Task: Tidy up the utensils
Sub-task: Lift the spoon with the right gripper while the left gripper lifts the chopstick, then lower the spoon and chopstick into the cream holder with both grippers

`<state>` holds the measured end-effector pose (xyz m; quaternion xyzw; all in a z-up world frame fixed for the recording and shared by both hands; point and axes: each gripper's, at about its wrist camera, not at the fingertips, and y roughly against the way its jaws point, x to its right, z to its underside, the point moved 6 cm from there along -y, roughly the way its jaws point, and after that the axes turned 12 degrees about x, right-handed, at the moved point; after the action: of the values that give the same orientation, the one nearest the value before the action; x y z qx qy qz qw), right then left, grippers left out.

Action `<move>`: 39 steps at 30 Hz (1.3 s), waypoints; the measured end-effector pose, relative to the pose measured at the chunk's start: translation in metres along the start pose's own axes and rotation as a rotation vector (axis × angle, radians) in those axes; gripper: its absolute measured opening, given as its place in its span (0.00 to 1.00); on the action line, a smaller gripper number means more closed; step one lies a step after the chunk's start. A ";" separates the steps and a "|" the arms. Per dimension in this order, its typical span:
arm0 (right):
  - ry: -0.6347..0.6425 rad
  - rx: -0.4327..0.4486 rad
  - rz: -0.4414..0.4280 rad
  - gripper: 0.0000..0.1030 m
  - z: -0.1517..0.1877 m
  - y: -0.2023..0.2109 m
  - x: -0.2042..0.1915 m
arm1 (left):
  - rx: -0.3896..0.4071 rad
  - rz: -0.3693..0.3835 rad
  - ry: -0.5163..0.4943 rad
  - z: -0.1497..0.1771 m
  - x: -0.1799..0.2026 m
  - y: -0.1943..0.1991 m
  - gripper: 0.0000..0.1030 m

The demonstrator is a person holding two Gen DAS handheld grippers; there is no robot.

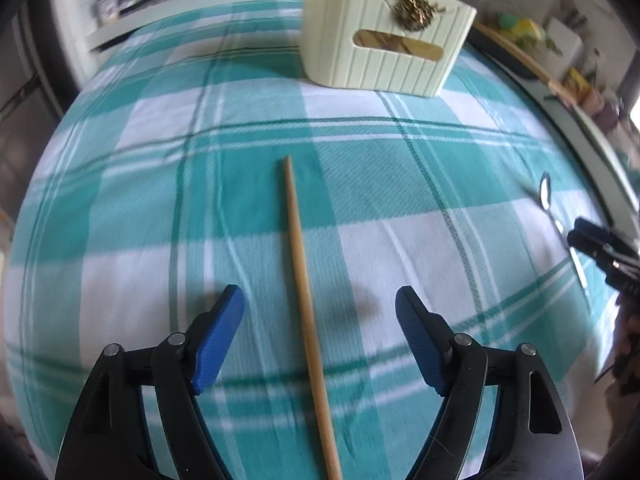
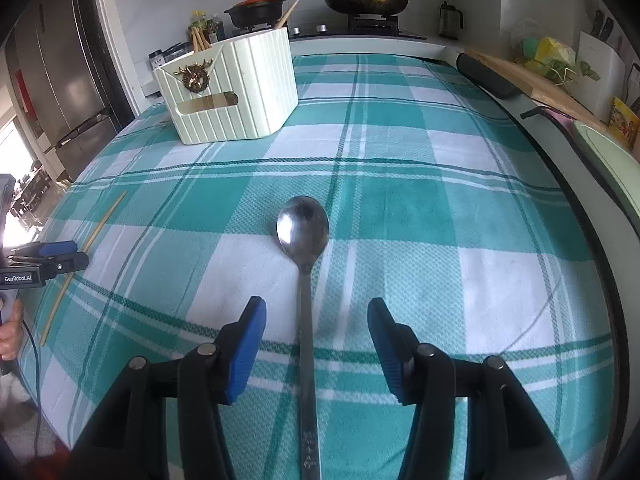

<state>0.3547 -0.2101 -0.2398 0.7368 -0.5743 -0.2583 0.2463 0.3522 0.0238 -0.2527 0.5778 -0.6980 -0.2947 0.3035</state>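
A wooden chopstick (image 1: 304,304) lies on the teal checked cloth, running between the open blue fingers of my left gripper (image 1: 320,300), untouched. A steel spoon (image 2: 306,280) lies bowl-up on the cloth, its handle passing between the open fingers of my right gripper (image 2: 316,308). A cream ribbed utensil basket (image 1: 380,44) with a gold ornament stands at the far side; in the right wrist view the basket (image 2: 236,92) holds several chopsticks. The chopstick (image 2: 86,256) and left gripper (image 2: 60,254) show at the left of the right wrist view; the spoon (image 1: 546,194) and right gripper (image 1: 592,238) show at the right of the left wrist view.
The checked cloth (image 2: 440,200) covers the table. A stove with a black pot (image 2: 256,10) and a lidded pan (image 2: 366,0) stands behind. A fridge (image 2: 60,80) is at the left. A cutting board and clutter (image 2: 552,64) line the right counter.
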 end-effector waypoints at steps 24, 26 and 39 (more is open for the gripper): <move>0.009 0.234 -0.064 0.35 -0.057 0.025 -0.033 | 0.336 0.013 0.146 -0.045 -0.027 0.081 0.04; 0.020 0.278 -0.092 0.35 -0.061 0.047 -0.040 | 0.381 0.022 0.150 -0.048 -0.025 0.101 0.04; 0.054 0.417 -0.149 0.35 -0.085 0.105 -0.065 | 0.483 0.078 0.151 -0.059 -0.007 0.149 0.04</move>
<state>0.3225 -0.1645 -0.1013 0.8188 -0.5525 -0.1315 0.0840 0.3049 0.0512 -0.1021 0.6264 -0.7453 -0.0633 0.2192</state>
